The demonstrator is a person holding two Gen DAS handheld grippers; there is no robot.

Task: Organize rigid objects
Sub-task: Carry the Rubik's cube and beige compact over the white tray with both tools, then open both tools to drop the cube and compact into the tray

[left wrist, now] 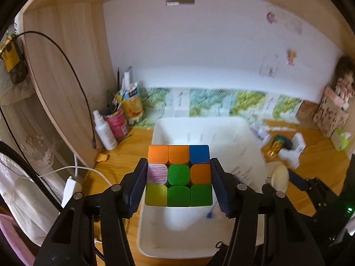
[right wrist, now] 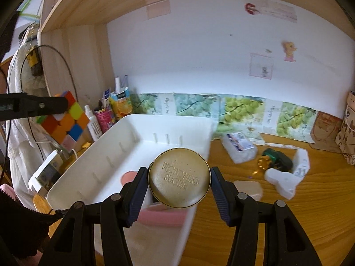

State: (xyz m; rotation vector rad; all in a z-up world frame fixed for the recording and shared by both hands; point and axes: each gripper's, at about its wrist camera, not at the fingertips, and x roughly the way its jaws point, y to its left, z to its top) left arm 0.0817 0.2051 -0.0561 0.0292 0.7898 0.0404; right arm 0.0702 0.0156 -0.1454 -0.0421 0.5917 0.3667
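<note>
On the far left, a wooden side panel (left wrist: 66, 84) closes our working room, with a black cable (left wrist: 73, 71) hanging down its face and a white spray bottle (left wrist: 104, 130) and a pink can of pens (left wrist: 117, 122) crowded into the corner at its foot. A wooden shelf (right wrist: 133, 2) runs overhead, and the white wall (left wrist: 199, 51) shuts off the back, so the free room lies over the desk (right wrist: 277, 221) and toward us.

Our left gripper (left wrist: 179, 177) points steeply down, its blue pads clamped on the two sides of the colour cube (left wrist: 179, 175), which we hold in the air above the white bin (left wrist: 159, 130). From the right wrist camera we see the same cube (right wrist: 66, 119) off to the left of the bin's (right wrist: 88, 166) long wall.

Our right gripper (right wrist: 179, 178) tilts down less steeply and grips a round gold compact (right wrist: 179, 177) by its rim, over the bin's near right corner. Something pink (right wrist: 127, 176) lies in the bin.

Right of the bin, on the open desk, lie a clear plastic box (right wrist: 239, 150), a dark green bottle with a gold cap (right wrist: 275, 159) and a white bottle (right wrist: 281, 181), close together.
</note>
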